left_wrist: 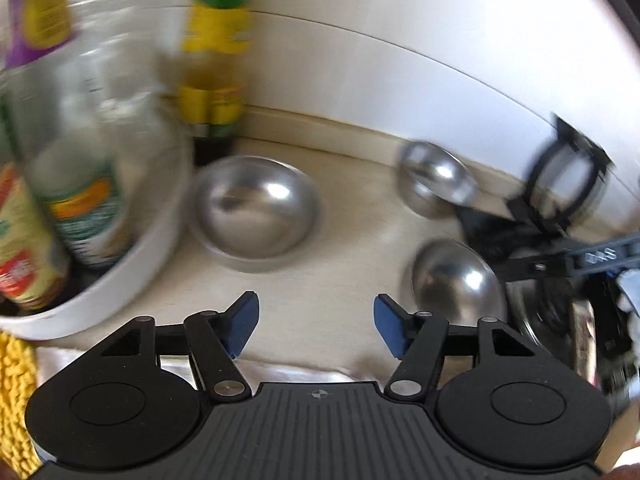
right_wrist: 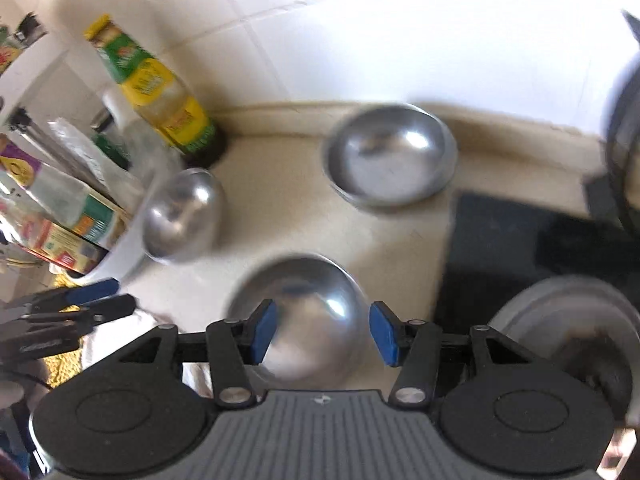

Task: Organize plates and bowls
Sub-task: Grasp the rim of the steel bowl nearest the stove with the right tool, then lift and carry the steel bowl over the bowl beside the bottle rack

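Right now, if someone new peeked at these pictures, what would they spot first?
Probably the three shiny steel bowls on the cream counter: the nearest bowl sits right in front of the open right gripper, the far bowl is by the tiled wall, and the left bowl is beside the white tub full of bottles. Next, the tall yellow-and-green oil bottle stands in the corner.

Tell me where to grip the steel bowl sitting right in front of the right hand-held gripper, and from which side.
Take the nearest steel bowl by its thin rim on the near side, one finger inside and one outside, coming from above. It sits upright with smooth, rounded walls, likely too wide and slippery to span. The right hand-held gripper is open.
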A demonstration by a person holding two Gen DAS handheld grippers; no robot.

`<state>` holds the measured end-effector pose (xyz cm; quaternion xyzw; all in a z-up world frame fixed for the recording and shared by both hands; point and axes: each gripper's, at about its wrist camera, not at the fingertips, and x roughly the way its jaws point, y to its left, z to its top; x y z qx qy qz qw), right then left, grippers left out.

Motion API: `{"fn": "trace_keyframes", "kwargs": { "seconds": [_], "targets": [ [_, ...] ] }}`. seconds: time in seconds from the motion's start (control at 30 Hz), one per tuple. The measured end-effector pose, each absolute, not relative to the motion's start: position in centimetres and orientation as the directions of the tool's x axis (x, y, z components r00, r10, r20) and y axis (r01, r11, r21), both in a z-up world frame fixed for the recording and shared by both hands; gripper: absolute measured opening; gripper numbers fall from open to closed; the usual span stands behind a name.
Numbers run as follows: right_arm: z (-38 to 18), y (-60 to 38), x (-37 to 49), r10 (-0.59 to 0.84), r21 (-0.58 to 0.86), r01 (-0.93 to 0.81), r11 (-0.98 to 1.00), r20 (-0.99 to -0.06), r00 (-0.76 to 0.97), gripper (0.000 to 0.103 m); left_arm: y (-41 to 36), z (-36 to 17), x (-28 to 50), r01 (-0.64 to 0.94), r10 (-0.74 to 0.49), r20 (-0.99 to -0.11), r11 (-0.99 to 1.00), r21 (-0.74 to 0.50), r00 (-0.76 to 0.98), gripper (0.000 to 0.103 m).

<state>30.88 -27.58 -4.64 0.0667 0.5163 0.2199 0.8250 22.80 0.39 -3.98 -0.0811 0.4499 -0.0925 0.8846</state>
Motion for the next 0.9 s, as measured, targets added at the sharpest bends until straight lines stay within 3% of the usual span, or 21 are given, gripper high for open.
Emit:
{"fn": "trace_keyframes", "kwargs": {
  "seconds": [0.17,0.23,0.53,0.67,0.77,0.8,0.83,0.9],
  "targets": [
    [-5.3,-21.5,34.5,0.489,0.359,-0.389,0.849,-0.813,0.317,0.066,1.6,-4.8,25.1,-0.046,-0.212,-0.802,0.957,-0.286,0.558,0.078],
    [-6.1,-18.9,36.0,0.488,0.348,-0.415,0.84,-0.82,0.3,0.066,1.6,-5.0,25.8,-0.109,-0.163,-0.806,0.957,-0.27,0.569,0.089],
    [-8.5,-13.5,40.8,0.493,0.353,-0.458,0.816,-0.838,0.231,0.066,2.5,-5.6,27.6,-0.225,-0.055,-0.812,0.948,-0.225,0.58,0.097],
    [-9.2,-12.9,41.9,0.508,0.369,-0.465,0.805,-0.834,0.216,0.066,3.4,-6.3,28.1,-0.262,-0.104,-0.818,0.918,-0.298,0.565,0.097],
    [-9.6,-12.6,42.2,0.506,0.37,-0.469,0.802,-0.838,0.206,0.066,3.5,-7.0,28.7,-0.279,-0.113,-0.823,0.908,-0.313,0.556,0.087],
    [-9.8,-12.6,42.3,0.512,0.377,-0.47,0.798,-0.836,0.199,0.064,3.5,-7.3,28.9,-0.282,-0.109,-0.83,0.909,-0.306,0.548,0.079],
    [-10.0,-12.5,42.4,0.516,0.382,-0.47,0.796,-0.834,0.195,0.063,3.4,-7.6,29.0,-0.28,-0.113,-0.834,0.91,-0.305,0.54,0.066],
    [-10.3,-12.7,42.5,0.51,0.377,-0.469,0.799,-0.837,0.197,0.058,3.4,-8.4,29.3,-0.281,-0.124,-0.841,0.908,-0.31,0.526,0.053]
  ]
}}
